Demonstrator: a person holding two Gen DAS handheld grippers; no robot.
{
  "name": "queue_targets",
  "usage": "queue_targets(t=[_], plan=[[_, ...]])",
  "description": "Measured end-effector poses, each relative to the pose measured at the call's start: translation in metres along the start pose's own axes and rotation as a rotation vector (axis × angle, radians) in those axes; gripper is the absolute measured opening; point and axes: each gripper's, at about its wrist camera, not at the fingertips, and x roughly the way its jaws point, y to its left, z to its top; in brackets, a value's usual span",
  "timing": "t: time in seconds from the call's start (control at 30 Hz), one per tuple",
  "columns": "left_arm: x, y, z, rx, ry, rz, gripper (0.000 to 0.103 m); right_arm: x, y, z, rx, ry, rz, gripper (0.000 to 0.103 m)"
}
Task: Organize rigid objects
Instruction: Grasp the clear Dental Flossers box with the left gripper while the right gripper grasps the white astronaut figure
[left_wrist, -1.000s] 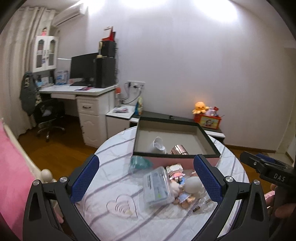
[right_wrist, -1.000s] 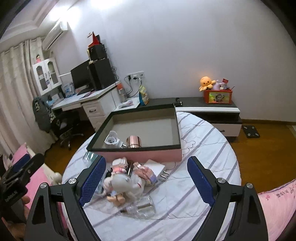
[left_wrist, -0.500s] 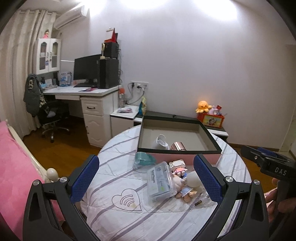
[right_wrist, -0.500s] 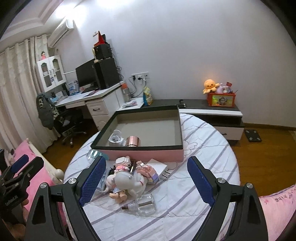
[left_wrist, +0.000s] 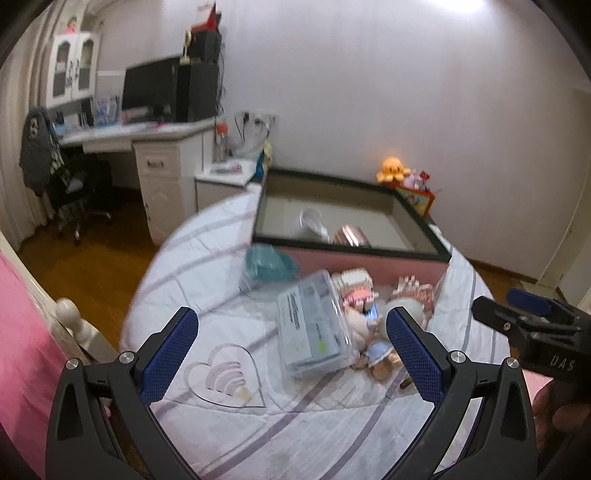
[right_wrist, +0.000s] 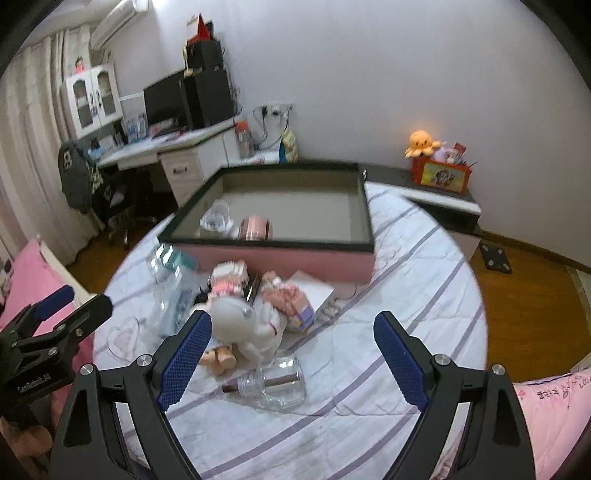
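Note:
A pink box with a dark rim (left_wrist: 424, 236) (right_wrist: 369, 225) stands on the round striped table and holds a white cup (right_wrist: 216, 219) and a rose-gold tin (right_wrist: 255, 227). In front of it lies a pile: a clear plastic case (left_wrist: 314, 328), a teal bowl in wrap (left_wrist: 267, 264), brick figures (right_wrist: 229, 277), a white doll (right_wrist: 240, 321), a clear glass bottle (right_wrist: 277, 382) and a clear heart plaque (left_wrist: 225, 376). My left gripper (left_wrist: 291, 354) is open above the case. My right gripper (right_wrist: 291, 358) is open above the bottle. Both are empty.
A desk with a monitor (left_wrist: 151, 85), a black chair (left_wrist: 77, 184) and a low cabinet with an orange plush (right_wrist: 421, 142) line the far wall. Pink bedding (left_wrist: 22, 332) lies at the left and at the lower right (right_wrist: 546, 413). Wooden floor surrounds the table.
Both grippers have moved closer to the pile and lower over the table. Both stay open. Nothing on the table has moved.

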Motion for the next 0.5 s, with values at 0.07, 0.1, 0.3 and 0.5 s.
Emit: queue_targets(t=[0.07, 0.1, 0.3, 0.5], plan=[[0.015, -0.001, -0.005, -0.002, 0.039, -0.013, 0.103, 0.012, 0.000, -0.003, -0.002, 0.032, 0.011, 0.091], [0.022, -0.002, -0.007, -0.002, 0.055, -0.014, 0.103, 0.017, 0.000, -0.004, -0.006, 0.044, 0.014, 0.091], [0.064, 0.006, -0.016, -0.067, 0.167, -0.048, 0.103, 0.042, 0.005, -0.008, -0.032, 0.094, 0.043, 0.091], [0.092, 0.014, -0.019, -0.141, 0.232, -0.106, 0.103, 0.066, 0.014, -0.012, -0.044, 0.137, 0.090, 0.091]])
